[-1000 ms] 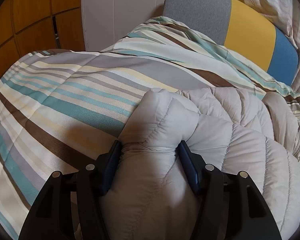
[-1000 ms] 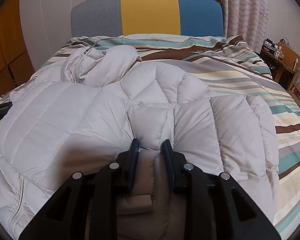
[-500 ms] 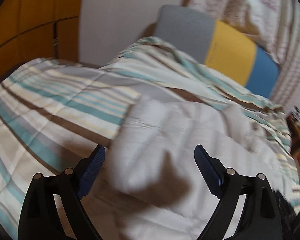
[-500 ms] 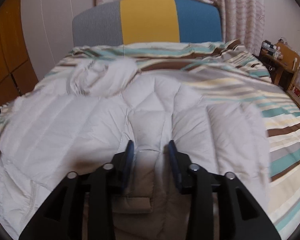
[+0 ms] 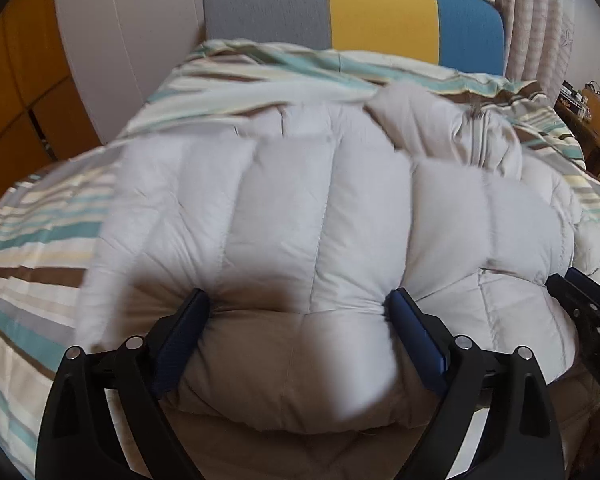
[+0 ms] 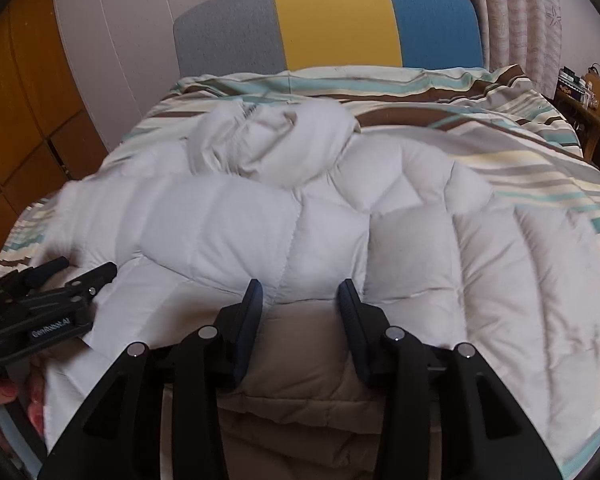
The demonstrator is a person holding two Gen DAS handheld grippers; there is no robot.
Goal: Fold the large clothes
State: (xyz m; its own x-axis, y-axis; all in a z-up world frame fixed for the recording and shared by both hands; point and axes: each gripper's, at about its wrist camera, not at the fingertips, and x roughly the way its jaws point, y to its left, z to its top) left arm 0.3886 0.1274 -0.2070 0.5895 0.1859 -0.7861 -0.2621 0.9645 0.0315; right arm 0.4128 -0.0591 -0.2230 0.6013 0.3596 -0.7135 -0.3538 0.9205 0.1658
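Note:
A pale grey quilted puffer jacket [image 5: 320, 208] lies spread on the striped bed; it also fills the right wrist view [image 6: 400, 216], its bunched hood or collar [image 6: 276, 144] toward the headboard. My left gripper [image 5: 298, 308] is wide open, with the jacket's near edge bulging between its fingers. My right gripper [image 6: 300, 292] is open over the jacket's near edge, fabric between its fingers but not pinched. The left gripper shows at the left of the right wrist view [image 6: 48, 300]; the right gripper's tip shows at the right of the left wrist view [image 5: 584, 300].
The striped duvet [image 6: 520, 128] covers the bed. A grey, yellow and blue headboard [image 6: 336, 24] stands at the far end. Orange cupboards [image 5: 16, 80] are on the left. A wooden shelf with small items [image 6: 588, 96] is on the right.
Both grippers have opened and let go of the jacket. The left gripper has swung right to face the headboard, and the jacket now lies flatter on the bed.

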